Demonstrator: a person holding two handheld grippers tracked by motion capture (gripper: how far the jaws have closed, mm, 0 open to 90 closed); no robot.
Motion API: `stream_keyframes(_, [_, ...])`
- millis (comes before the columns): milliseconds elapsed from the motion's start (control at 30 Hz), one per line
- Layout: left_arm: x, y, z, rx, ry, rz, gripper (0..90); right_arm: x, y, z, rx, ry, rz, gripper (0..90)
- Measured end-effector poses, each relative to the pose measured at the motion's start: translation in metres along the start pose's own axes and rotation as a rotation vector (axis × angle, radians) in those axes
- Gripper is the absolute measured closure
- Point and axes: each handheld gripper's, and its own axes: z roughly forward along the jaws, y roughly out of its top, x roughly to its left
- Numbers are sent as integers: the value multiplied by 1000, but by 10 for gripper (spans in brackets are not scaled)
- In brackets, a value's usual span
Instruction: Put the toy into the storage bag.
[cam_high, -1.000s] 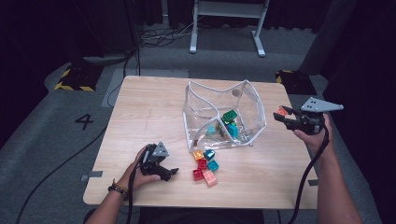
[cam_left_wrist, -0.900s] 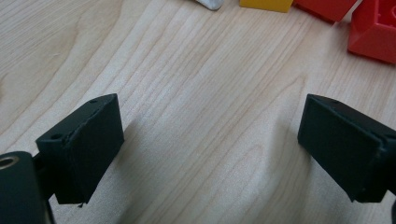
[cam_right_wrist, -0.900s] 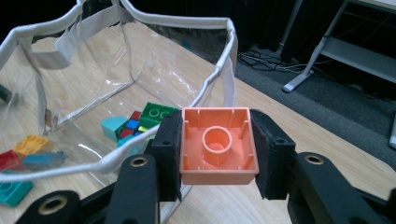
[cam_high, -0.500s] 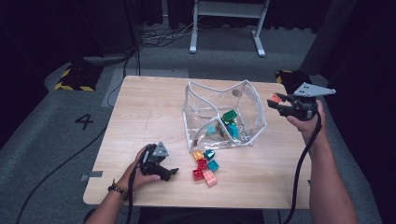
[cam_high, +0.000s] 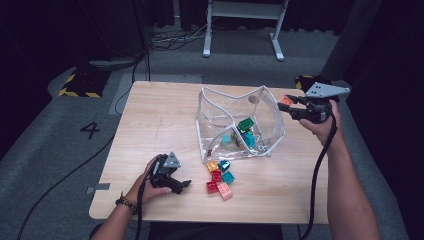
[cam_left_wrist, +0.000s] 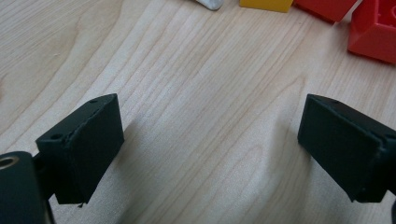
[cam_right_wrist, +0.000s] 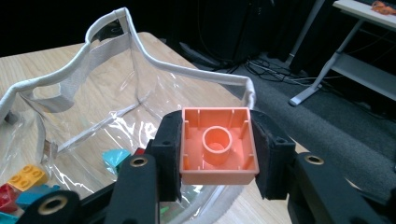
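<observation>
Table (cam_high: 150, 115): R tool (cam_right_wrist: 217, 154) view shows brick (cam_right_wrist: 217, 144) underside.

An orange brick (cam_right_wrist: 218, 145) — square, its hollow underside with one round tube facing the camera — sits pinched between the right gripper (cam_right_wrist: 218, 154) pads, held in the air just above the clear bag's (cam_high: 240, 125) white-trimmed rim, near the table's right edge.

A white number 4 (cam_high: 92, 130) is marked on the grey floor left of the table.
</observation>
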Motion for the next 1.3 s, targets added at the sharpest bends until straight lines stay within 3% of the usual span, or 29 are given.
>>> stream_keyframes(333, [0,0,0,1,0,2,71,7,15,22,36,34,-47,594])
stream_keyframes(567, [0,0,0,2,0,2,71,15,23,39,101,66,-112,594])
stream_keyframes(700, [0,0,0,0,0,0,71,18,25,47,120,91,-118,594])
stream_keyframes(833, [0,0,0,0,0,0,71,21,28,59,186,124,-155,594])
stream_keyframes(1167, [0,0,0,2,0,2,71,33,32,81,321,151,-215,593])
stream_keyframes(1300, [0,0,0,2,0,2,71,38,32,91,372,162,-275,593])
